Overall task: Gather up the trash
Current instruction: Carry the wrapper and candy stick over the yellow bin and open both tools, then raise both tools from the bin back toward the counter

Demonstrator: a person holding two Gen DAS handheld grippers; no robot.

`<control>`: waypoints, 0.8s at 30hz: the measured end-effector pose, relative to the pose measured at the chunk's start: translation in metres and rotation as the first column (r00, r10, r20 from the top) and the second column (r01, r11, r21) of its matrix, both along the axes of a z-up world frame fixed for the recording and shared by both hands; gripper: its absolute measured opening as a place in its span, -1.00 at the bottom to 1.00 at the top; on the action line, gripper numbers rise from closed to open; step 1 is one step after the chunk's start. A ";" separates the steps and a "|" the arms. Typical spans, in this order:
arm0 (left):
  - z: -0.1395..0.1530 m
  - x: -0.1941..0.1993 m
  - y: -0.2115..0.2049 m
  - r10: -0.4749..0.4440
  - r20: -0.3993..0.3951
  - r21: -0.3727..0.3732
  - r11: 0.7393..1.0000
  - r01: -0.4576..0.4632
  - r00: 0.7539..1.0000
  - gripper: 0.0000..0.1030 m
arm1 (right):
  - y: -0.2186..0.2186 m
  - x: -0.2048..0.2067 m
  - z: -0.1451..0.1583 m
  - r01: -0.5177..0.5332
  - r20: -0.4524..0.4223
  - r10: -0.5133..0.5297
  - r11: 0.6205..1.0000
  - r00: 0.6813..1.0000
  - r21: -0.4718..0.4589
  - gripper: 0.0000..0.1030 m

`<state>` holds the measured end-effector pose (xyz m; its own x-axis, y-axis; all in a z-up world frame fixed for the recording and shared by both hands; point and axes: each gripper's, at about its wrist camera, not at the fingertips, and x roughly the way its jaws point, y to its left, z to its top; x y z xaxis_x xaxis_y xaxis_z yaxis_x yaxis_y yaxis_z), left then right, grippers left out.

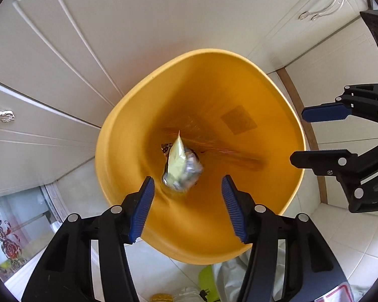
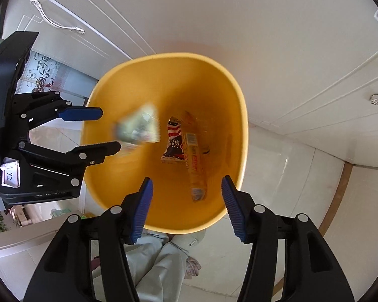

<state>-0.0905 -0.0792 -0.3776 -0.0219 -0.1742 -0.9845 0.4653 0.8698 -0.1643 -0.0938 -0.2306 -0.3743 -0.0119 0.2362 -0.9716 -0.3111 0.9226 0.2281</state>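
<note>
A yellow bin [image 1: 277, 115] stands on the floor under both grippers; it also shows in the right wrist view [image 2: 229, 93]. My left gripper [image 1: 187, 206] is open above its rim, and a blurred yellow-green and silver wrapper [image 1: 181, 166] is in mid-air inside the bin just beyond the fingertips. The same wrapper shows blurred in the right wrist view [image 2: 138, 128]. My right gripper [image 2: 186, 206] is open and empty over the bin. A red, white and blue snack packet [image 2: 174, 141] and a clear orange plastic wrapper [image 2: 195, 166] lie at the bottom.
White cabinet doors [image 1: 113, 25] with silver handles [image 1: 325, 5] stand behind the bin. The floor is pale tile [image 2: 289, 166]. A person's light trousers [image 2: 153, 259] show below. A green item [image 1: 206, 281] lies on the floor near the bin.
</note>
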 end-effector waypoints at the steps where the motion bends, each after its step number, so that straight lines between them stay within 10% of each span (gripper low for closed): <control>1: 0.002 -0.001 -0.001 0.000 0.004 0.002 1.000 0.000 1.000 0.11 | -0.002 -0.001 0.002 0.001 0.004 -0.001 1.000 1.000 0.002 0.12; 15: 0.050 -0.018 0.005 0.037 0.065 -0.031 0.999 -0.035 0.997 0.11 | -0.024 -0.029 0.066 0.058 0.094 -0.058 0.998 0.994 0.000 0.12; 24: 0.148 -0.053 0.028 0.128 0.215 -0.112 0.988 -0.105 0.968 0.11 | -0.021 -0.069 0.170 0.141 0.280 -0.149 0.989 0.948 0.051 0.12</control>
